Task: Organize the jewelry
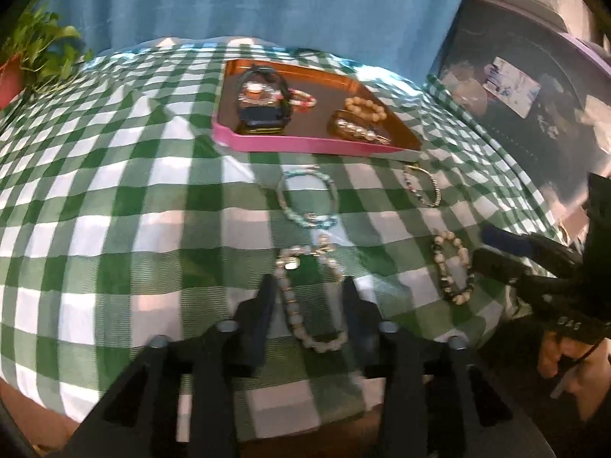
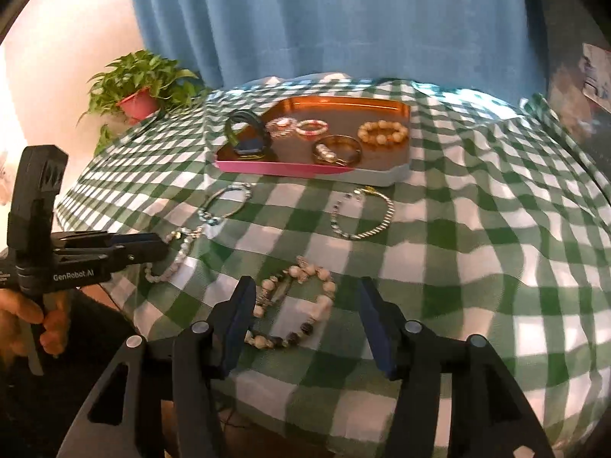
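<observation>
Holding both tools low over the green-and-white checked cloth [image 2: 439,236] that covers the surface, you have each one lined up on a bracelet. Your left tool [image 1: 309,290] has its fingers spread, one on either side of a pale beaded bracelet [image 1: 305,297] with a small round charm; whether the fingertips touch the cloth or the beads I cannot tell. Your right tool [image 2: 305,297] is spread wider still, its fingers straddling a bracelet of cream and dark beads [image 2: 298,305] without closing on it.

Two more bracelets lie loose on the cloth farther back: a thin blue-and-silver one [image 1: 307,200] just beyond the charm bracelet, and a slim silver chain bracelet [image 2: 362,215] to its right. Both sit near the front edge of the tray [image 2: 290,168] but apart from it.

Your tray has a pink front wall and a shiny orange floor. Inside it, at the left, a dark watch [image 2: 248,137] stands upright on a small stand. Beside it lie a clear crystal bracelet [image 2: 282,126] and a pink-and-white bead bracelet [image 2: 313,128], close together. At the right rest a chunky amber-bead bracelet [image 2: 382,133] and, in front of it, a gold bangle [image 2: 338,149] with a pearl piece lying on it.

A potted green plant [image 2: 141,84] stands at the far left corner, and a blue curtain [image 2: 324,19] hangs behind.
</observation>
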`<state>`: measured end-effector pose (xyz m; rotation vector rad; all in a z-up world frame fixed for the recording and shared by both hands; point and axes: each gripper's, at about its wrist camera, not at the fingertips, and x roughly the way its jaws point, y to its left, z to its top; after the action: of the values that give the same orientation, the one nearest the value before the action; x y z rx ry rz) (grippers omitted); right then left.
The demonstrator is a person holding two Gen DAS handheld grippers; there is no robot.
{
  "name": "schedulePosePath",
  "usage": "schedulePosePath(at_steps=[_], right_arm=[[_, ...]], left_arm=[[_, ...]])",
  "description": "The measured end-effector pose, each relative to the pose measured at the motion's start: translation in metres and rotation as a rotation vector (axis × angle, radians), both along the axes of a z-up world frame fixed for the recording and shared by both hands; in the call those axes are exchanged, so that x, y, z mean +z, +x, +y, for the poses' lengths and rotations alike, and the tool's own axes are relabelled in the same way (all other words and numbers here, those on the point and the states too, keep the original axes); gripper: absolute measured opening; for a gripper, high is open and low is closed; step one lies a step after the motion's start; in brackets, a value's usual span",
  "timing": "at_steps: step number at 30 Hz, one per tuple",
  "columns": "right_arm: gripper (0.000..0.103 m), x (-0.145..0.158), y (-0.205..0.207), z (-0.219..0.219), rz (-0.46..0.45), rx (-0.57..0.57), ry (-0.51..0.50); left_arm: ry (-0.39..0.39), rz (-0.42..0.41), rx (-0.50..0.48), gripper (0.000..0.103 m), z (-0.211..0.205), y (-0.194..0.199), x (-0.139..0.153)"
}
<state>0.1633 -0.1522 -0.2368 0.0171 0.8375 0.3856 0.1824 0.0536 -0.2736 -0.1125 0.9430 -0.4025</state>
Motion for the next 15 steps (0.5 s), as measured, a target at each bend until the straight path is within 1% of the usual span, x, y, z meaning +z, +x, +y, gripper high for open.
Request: schedulePosePath(at_steps=[1, 2, 3, 4, 6, 7, 8, 9, 10, 11, 12, 13, 14, 15], right_arm=[[0.052, -0.001, 0.002, 0.003, 0.006, 0.007, -0.004], [0.052, -0.003, 0.004, 0.007, 0.015, 0.013, -0.006], [0.052, -0.004, 0.006, 0.009, 0.022, 0.011, -0.012], [0.053, -0.007, 0.009, 0.011, 0.036, 0.010, -0.021], [0.057, -0.018, 0.010, 0.019, 0.077, 0.021, -0.058], [0.060, -0.017, 0.008, 0.022, 0.052, 0.026, -0.078], [0.062, -0.018, 0.007, 0.026, 0.056, 0.028, -0.097], [0.066, -0.019, 0.006, 0.030, 0.050, 0.034, -0.113], [0.062, -0.020, 0.004, 0.034, 0.041, 0.040, -0.137], [0.059, -0.021, 0.003, 0.037, 0.028, 0.048, -0.164], [0.049, -0.021, 0.002, 0.037, 0.021, 0.064, -0.159], [0.028, -0.020, 0.002, 0.034, 0.017, 0.062, -0.160], [0.018, -0.019, 0.004, 0.029, 0.017, 0.045, -0.158], [0.018, -0.019, 0.007, 0.021, 0.033, 0.025, -0.133]], left_arm=[[0.008, -0.002, 0.000, 0.060, -0.003, -0.001, 0.001], [0.021, -0.006, 0.001, 0.078, -0.006, 0.000, 0.001], [0.044, -0.016, 0.002, 0.084, -0.010, -0.001, 0.000], [0.064, -0.030, -0.004, 0.088, -0.015, -0.003, -0.002], [0.157, -0.060, -0.015, 0.088, -0.028, -0.006, -0.005], [0.184, -0.070, -0.015, 0.087, -0.032, -0.006, -0.006], [0.206, -0.078, -0.013, 0.083, -0.035, -0.007, -0.007], [0.223, -0.087, -0.002, 0.076, -0.035, -0.007, -0.006], [0.211, -0.097, 0.008, 0.046, -0.033, -0.007, -0.004], [0.201, -0.096, 0.021, 0.014, -0.028, -0.005, -0.002], [0.157, -0.075, 0.027, 0.012, -0.021, -0.002, -0.002], [0.119, -0.061, 0.034, 0.012, -0.015, 0.001, -0.002], [0.096, -0.053, 0.038, 0.012, -0.012, 0.002, -0.002], [0.101, -0.054, 0.037, 0.012, -0.012, 0.001, -0.002]])
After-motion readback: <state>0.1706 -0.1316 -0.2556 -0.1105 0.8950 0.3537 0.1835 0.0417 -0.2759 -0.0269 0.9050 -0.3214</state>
